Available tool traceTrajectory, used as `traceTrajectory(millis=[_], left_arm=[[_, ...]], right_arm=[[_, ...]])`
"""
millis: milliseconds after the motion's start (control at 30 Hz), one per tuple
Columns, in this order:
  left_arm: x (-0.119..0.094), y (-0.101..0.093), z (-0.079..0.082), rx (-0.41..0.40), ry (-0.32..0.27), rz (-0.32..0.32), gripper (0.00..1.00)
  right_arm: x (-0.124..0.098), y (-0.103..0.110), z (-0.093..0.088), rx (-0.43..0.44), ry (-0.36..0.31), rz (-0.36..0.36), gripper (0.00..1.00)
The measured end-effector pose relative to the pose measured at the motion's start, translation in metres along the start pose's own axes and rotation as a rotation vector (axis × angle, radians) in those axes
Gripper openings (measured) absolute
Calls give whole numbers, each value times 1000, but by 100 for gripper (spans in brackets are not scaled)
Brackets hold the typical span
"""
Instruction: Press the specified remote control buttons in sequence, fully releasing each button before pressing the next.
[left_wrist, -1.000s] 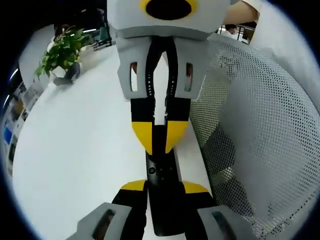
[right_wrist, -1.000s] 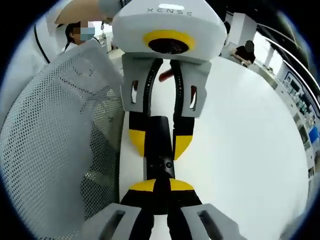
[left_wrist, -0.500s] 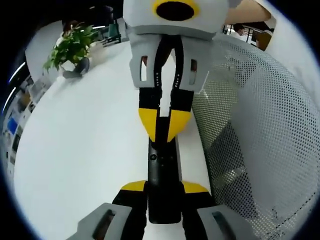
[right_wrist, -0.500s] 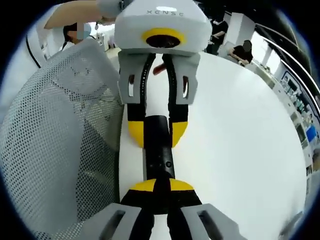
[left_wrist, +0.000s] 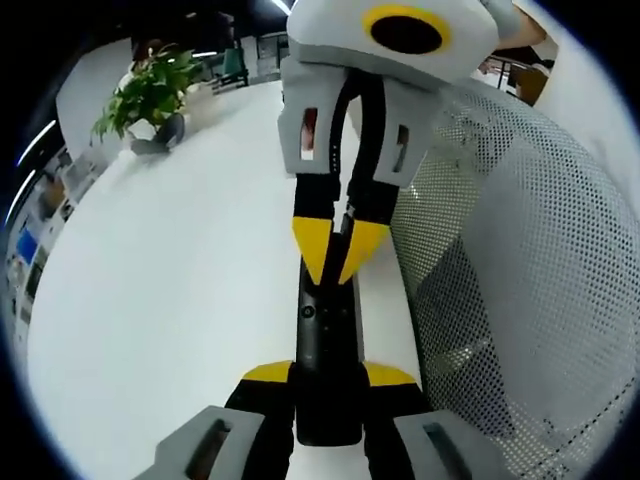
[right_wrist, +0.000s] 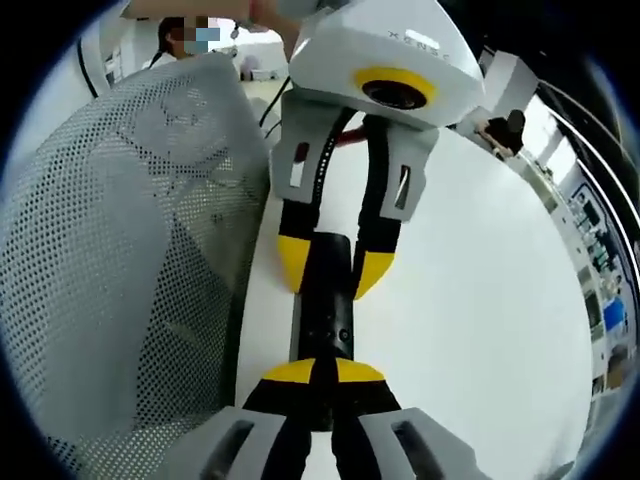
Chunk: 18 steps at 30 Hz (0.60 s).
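A slim black remote (left_wrist: 328, 340) lies lengthwise over the white table (left_wrist: 170, 300), and my left gripper (left_wrist: 330, 375) is shut on its near end, yellow tips on either side. My right gripper (left_wrist: 338, 262) comes in from above, tilted, with its yellow tips shut together and pointing down at the remote's far part. In the right gripper view, the right gripper (right_wrist: 322, 372) is shut over the remote (right_wrist: 325, 320). Beyond it, the left gripper (right_wrist: 332, 268) clamps the remote's other end. Whether the shut tips touch a button I cannot tell.
A white perforated mesh surface (left_wrist: 520, 270) rises close beside the remote; in the right gripper view this mesh surface (right_wrist: 120, 260) is on the left. A potted plant (left_wrist: 145, 95) stands at the table's far end. A person (right_wrist: 190, 40) is behind the mesh.
In the left gripper view the right gripper has swung to the right and tilted, its shut tips staying over the remote. The left gripper keeps its hold on the remote.
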<state>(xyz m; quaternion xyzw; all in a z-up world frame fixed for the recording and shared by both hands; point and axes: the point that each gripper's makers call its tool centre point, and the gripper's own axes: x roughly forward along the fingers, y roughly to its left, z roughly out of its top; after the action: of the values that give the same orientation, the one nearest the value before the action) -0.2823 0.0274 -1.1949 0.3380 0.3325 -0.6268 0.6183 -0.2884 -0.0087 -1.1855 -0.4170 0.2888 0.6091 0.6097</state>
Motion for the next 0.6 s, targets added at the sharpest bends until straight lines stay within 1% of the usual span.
traceTrajectory(millis=[100, 233, 267, 300, 400, 433, 467, 500, 567, 600], left_arm=[[0, 0, 0, -4, -5, -1, 24], [-1, -1, -1, 3, -2, -8, 24], [-1, -1, -1, 5, -3, -10, 24], [-1, -1, -1, 5, -7, -10, 24], [-1, -1, -1, 0, -19, -13, 24], [-1, -1, -1, 2, -20, -16, 24], [0, 0, -1, 1, -19, -20, 24], [0, 0, -1, 0, -18, -23, 24], [0, -1, -1, 1, -15, -24, 24], [0, -1, -1, 0, -15, -23, 24]], right_arm=[[1, 1, 1, -63, 25, 6, 2], [2, 0, 2, -77, 50, 29, 2], [3, -1, 2, -64, 57, 38, 2], [3, 1, 1, -10, 64, 55, 2], [3, -2, 1, 57, 81, 70, 2], [3, -2, 1, 149, 89, 61, 2], [3, -3, 0, 180, 92, 50, 2], [4, -4, 0, 237, 90, 28, 2], [4, -4, 1, 248, 79, 17, 1], [4, -4, 1, 281, 68, 8, 1]])
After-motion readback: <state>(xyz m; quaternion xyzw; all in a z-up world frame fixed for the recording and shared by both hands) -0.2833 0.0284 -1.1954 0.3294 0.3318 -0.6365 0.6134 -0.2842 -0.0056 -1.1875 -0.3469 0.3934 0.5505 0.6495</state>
